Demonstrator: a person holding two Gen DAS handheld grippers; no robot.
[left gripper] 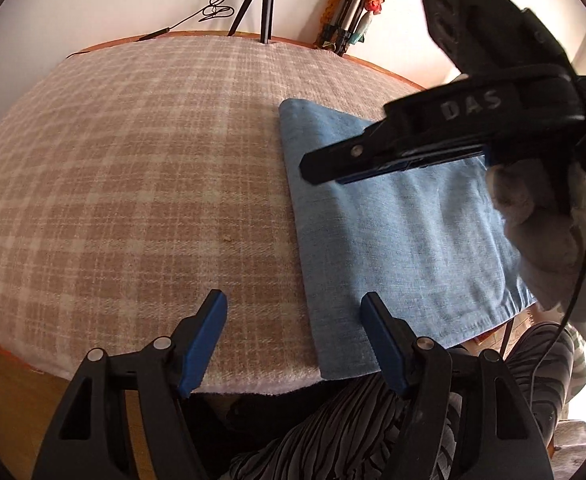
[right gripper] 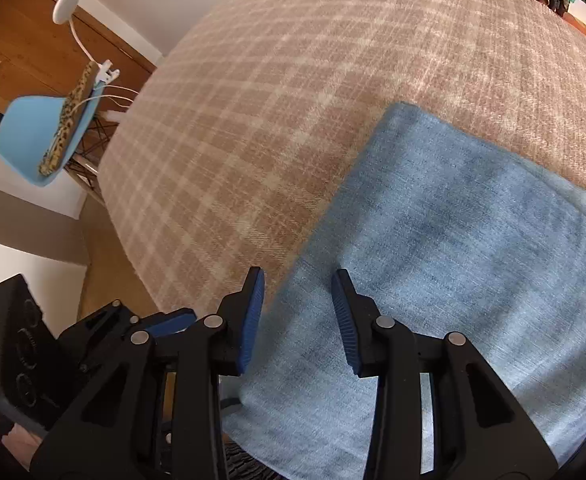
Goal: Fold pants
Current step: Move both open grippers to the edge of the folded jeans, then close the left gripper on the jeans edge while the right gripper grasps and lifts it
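1. Pants (left gripper: 393, 232) lay as a flat blue rectangle at three o'clock of the left wrist view, on the plaid table (left gripper: 133, 180). The left gripper (left gripper: 293, 340) hung released, empty, over their near-left edge; the right gripper (left gripper: 373, 160) hovered above them, seen side-on.

2. Seen from the right wrist, the right gripper (right gripper: 297, 320) was released too, grasping nothing, over the pants (right gripper: 453, 260). Folding looked nearly finished; any further fold would call for pinching one edge.

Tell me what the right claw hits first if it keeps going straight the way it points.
Most likely the folded blue pants. The right claw is open and points down at them near their left edge, with nothing visible between. The plaid table cover lies just left of that line, and depth is unclear.
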